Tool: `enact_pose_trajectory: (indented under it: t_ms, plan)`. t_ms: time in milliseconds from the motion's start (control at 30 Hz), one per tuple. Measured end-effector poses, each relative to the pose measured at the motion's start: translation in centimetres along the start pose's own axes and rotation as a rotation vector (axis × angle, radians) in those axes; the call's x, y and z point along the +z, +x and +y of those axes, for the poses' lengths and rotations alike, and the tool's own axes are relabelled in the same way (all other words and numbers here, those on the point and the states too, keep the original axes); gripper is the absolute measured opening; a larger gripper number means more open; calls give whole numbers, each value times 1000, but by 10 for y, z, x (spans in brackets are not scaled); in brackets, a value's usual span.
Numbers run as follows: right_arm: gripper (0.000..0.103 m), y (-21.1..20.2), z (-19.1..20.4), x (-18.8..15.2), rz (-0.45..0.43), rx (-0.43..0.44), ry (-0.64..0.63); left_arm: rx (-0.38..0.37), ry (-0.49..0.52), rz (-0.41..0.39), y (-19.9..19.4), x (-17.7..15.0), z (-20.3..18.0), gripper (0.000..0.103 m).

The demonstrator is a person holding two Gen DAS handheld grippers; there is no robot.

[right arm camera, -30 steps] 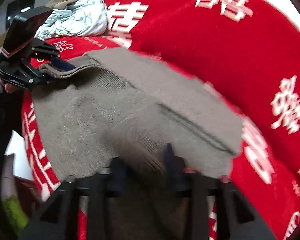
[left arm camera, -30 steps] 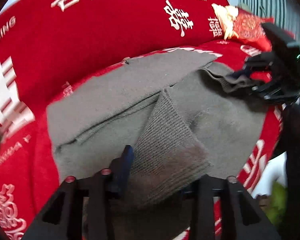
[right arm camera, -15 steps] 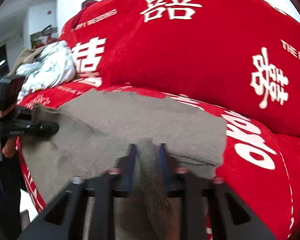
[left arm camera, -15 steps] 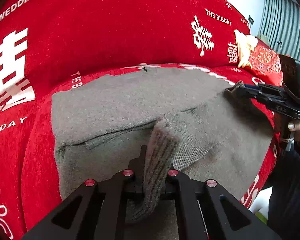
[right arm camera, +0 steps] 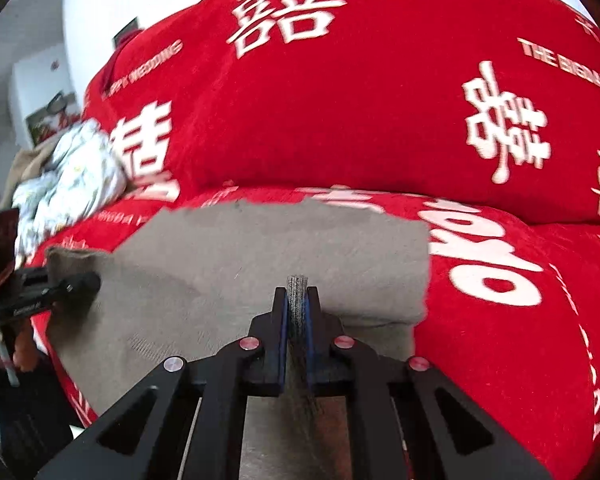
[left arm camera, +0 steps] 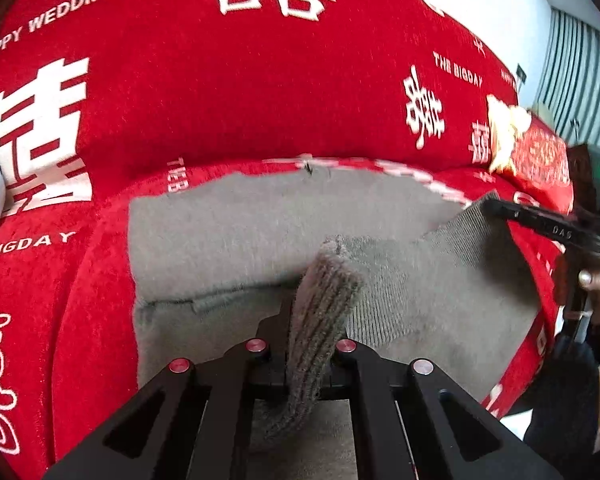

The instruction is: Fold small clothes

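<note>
From your left wrist view, your left claw [left arm camera: 314, 320] points down and forward over the sofa seat [left arm camera: 80, 264], its jaws pressed together on a ribbed edge of the grey knit garment [left arm camera: 236, 232]. That ribbed strip rises between the jaws and hangs back toward the camera. The rest of the garment lies spread on the red seat cover, its far edge close under the sofa backrest [left arm camera: 260, 92] and its left edge straight, with bare red fabric beside it. At the right you can see your right claw [left arm camera: 496, 210] reaching in level from the side, pinching the garment's far right corner, which is lifted off the seat. Your right hand [left arm camera: 596, 284] grips the handle just off the seat's front edge. A red cushion [left arm camera: 540, 152] sits behind that claw.

From your right wrist view, your right claw [right arm camera: 298, 300] is tilted downward, jaws closed tight on a thin fold of the garment [right arm camera: 260, 248] that stands up between the blue pads. The cloth ahead lies flat, its right edge square, with open red seat [right arm camera: 520, 320] to the right. At the left your left claw [right arm camera: 82, 284] holds the raised corner beside the seat's front edge. A crumpled pale floral cloth [right arm camera: 68, 184] lies beyond it, against the backrest and apart from the garment.
</note>
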State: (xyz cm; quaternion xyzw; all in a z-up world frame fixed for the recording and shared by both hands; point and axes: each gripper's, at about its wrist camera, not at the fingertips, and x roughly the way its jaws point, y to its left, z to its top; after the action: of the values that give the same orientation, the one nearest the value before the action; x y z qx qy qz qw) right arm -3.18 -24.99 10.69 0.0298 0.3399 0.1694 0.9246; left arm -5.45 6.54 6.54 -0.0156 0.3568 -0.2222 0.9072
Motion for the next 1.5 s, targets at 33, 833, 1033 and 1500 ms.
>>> enact_pose_trajectory:
  t_ms: [33, 833, 1033, 1500]
  plan:
    - [8, -3, -3, 3, -10, -1, 19, 1, -9, -9, -3, 2, 1, 6]
    - [7, -46, 3, 78, -224, -96, 106, 14, -100, -134, -35, 76, 15, 6]
    - [7, -39, -1, 94, -239, -136, 112, 21, -88, -134, -28, 97, 14, 6]
    - [7, 9, -6, 122, -208, -202, 76, 19, -128, -96, 10, 123, 42, 6]
